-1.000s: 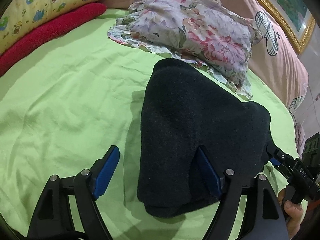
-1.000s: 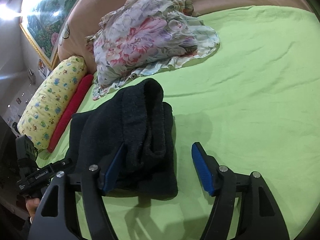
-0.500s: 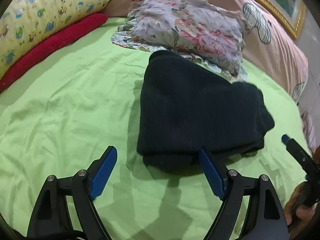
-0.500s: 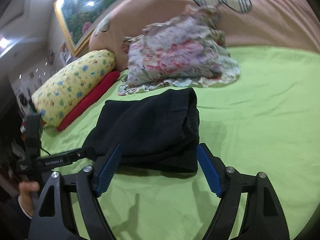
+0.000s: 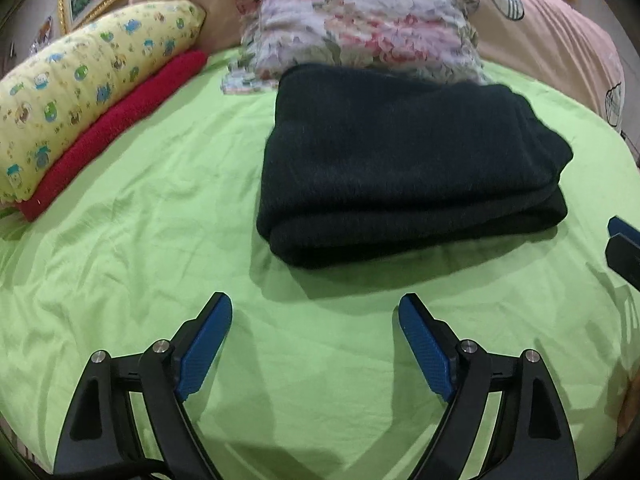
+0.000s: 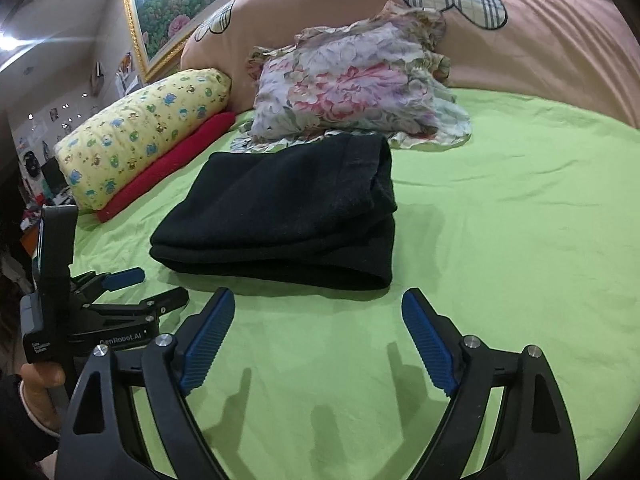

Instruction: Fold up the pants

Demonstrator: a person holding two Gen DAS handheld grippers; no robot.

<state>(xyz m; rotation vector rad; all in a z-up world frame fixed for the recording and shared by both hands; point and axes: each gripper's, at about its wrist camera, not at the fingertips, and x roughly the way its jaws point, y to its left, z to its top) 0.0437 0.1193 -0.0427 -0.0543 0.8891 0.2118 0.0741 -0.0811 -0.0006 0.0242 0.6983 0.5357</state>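
The black pants lie folded in a thick flat bundle on the green sheet, free of both grippers. My left gripper hovers over bare sheet just in front of the bundle's near fold, its jaws opening with nothing between them. My right gripper stands just short of the pants, jaws also opening and empty. The right wrist view shows the left gripper low at the left, held by a hand. A tip of the right gripper shows at the right edge of the left wrist view.
A floral pillow lies just behind the pants. A yellow patterned bolster and a red roll line the left side. A pink padded headboard and a framed picture are at the back.
Both grippers have drawn back from the pants and their jaws have widened. The pants, earlier between the fingers, now rest alone as a folded bundle.
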